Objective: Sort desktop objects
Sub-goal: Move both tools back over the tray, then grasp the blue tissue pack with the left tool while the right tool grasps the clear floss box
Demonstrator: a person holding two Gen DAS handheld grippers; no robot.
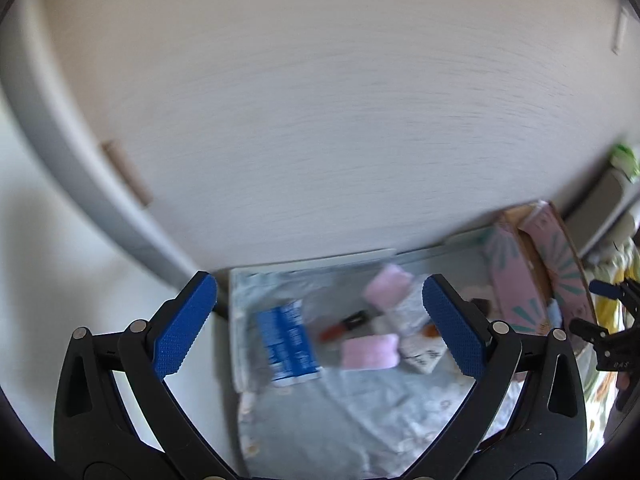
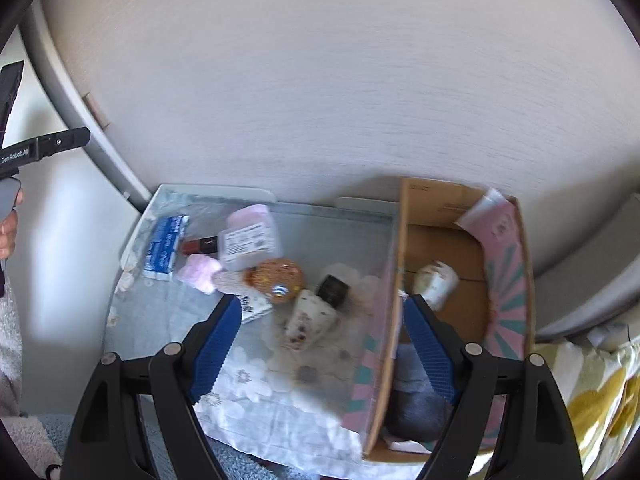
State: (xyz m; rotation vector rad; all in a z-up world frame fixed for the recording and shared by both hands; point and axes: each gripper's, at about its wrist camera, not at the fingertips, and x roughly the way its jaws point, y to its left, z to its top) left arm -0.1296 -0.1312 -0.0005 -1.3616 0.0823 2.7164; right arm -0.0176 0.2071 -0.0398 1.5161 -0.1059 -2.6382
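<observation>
A small table with a pale floral cloth [image 2: 168, 320] holds a blue packet [image 2: 166, 248], a red lipstick [image 2: 200, 245], pink soft pieces [image 2: 199, 272], a clear labelled box [image 2: 250, 242], an orange glittery round thing [image 2: 279, 276], a dark jar [image 2: 333, 289] and a white floral cup [image 2: 308, 320]. A cardboard box [image 2: 444, 248] stands at the right with a white cup [image 2: 435, 282] and a grey thing [image 2: 412, 408] inside. My right gripper [image 2: 322, 316] is open above the box's left wall. My left gripper [image 1: 320, 300] is open and empty above the blurred objects [image 1: 370, 352].
A pale wall [image 2: 340, 80] rises directly behind the table. A grey frame [image 2: 80, 120] runs down the left. A yellow floral fabric [image 2: 592, 400] lies at the right. The left gripper's body [image 2: 44, 148] shows at the far left of the right wrist view.
</observation>
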